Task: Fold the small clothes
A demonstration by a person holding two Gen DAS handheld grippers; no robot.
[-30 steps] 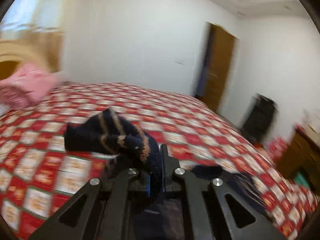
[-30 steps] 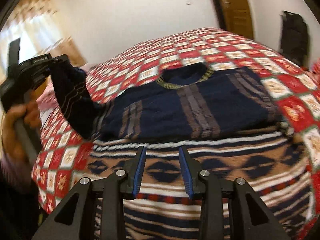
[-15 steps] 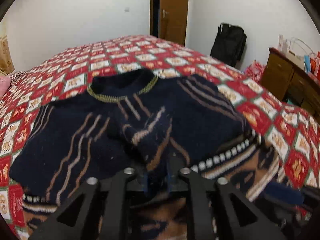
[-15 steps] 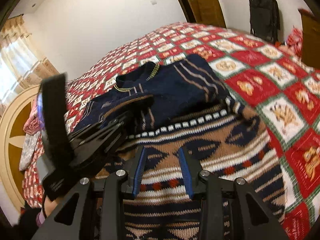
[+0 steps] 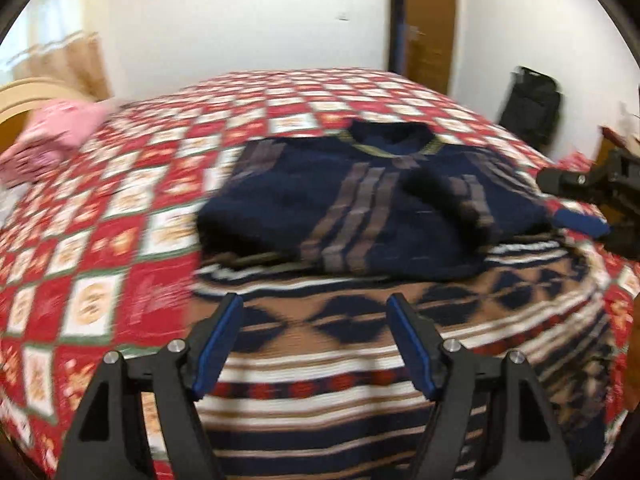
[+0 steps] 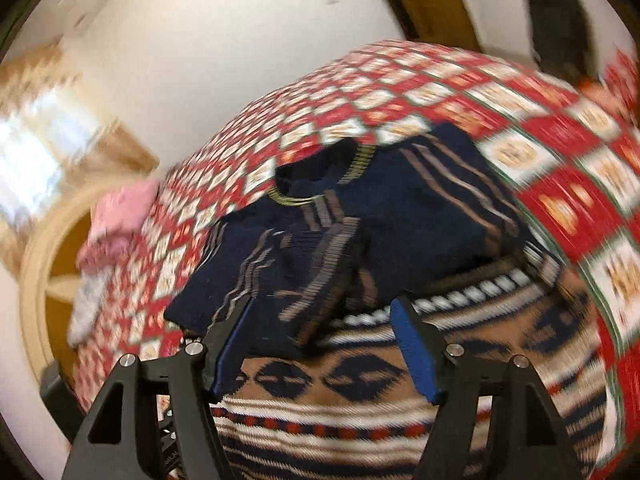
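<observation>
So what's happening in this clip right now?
A person with two handheld grippers is folding a navy sweater on a bed with a red checked bedspread. Both sleeves lie folded in across the chest. The left gripper and right gripper hang open over the patterned hem, holding nothing. Pink cloth sits near the headboard.

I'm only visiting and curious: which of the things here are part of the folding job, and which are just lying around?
Part of the job:
- sweater, sleeves folded in
- left gripper, open
- right gripper, open

Just lying about:
- pink cloth at the bed's far end
- black bag by the wall
- bedspread underneath
- door
</observation>
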